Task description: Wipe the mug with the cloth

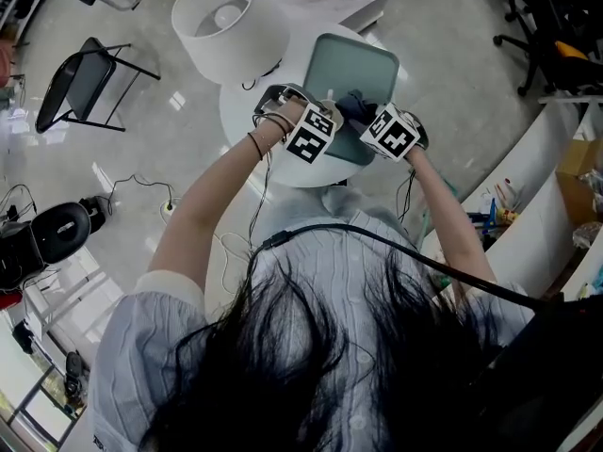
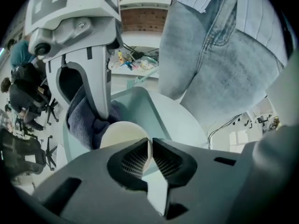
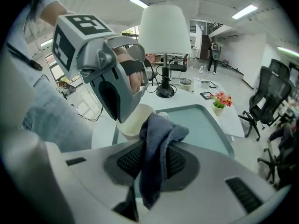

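My left tongs point(image 2: 148, 154) pinch only the thin rim of the cream mug point(image 2: 120, 134) over the teal tray point(image 3: 210, 125), and my right tongs point(image 3: 154, 164) clamp the cloth point(image 3: 161, 132) against it, so I fear hard rubbing could twist the mug loose.

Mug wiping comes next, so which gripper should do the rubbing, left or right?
Probably the right. The right gripper pinches the cloth, which lies against the mug. The left gripper is clamped on the mug's rim, so it seems best for steadying.
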`<state>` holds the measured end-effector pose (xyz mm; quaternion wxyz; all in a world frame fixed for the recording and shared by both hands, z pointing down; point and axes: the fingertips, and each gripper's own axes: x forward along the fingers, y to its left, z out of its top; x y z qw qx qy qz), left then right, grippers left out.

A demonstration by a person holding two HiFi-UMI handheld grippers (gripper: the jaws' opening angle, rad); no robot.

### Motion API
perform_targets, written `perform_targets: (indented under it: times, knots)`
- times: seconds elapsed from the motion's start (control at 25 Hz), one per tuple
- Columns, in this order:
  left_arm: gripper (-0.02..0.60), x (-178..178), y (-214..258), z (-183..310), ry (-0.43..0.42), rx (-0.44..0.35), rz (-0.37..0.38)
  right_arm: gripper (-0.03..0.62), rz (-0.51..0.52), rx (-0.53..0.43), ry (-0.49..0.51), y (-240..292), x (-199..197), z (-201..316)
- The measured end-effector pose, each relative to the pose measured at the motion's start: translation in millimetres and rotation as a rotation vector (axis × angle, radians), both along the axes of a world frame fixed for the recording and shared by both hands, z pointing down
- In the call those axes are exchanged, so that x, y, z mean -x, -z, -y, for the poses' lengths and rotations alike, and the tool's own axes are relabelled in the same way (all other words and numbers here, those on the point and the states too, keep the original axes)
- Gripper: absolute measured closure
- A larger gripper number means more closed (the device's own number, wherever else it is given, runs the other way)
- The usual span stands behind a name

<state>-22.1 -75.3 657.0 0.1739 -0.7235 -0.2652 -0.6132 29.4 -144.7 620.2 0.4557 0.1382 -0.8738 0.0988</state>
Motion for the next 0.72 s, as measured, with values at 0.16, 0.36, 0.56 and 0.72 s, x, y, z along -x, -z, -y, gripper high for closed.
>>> perform_targets:
  times: [0.16, 0.36, 0.56, 0.72]
  knots:
    - [0.540, -3, -1, 4, 0.089, -0.041, -0.039, 0.507, 0.000, 0.014, 0.012, -4, 0, 4]
    - [0.535, -13, 13, 9, 0.486, -0.015, -0.136, 0.507, 0.100, 0.100, -0.123, -7, -4, 3]
    - [0.526, -34, 44, 16, 0.930, 0.065, -0.322, 0.507, 0.129, 0.122, -0.151, -8, -5, 3]
    - [0.494, -40, 34, 18, 1.167, 0.032, -0.291, 0.507, 0.128, 0.121, -0.150, -8, -5, 4]
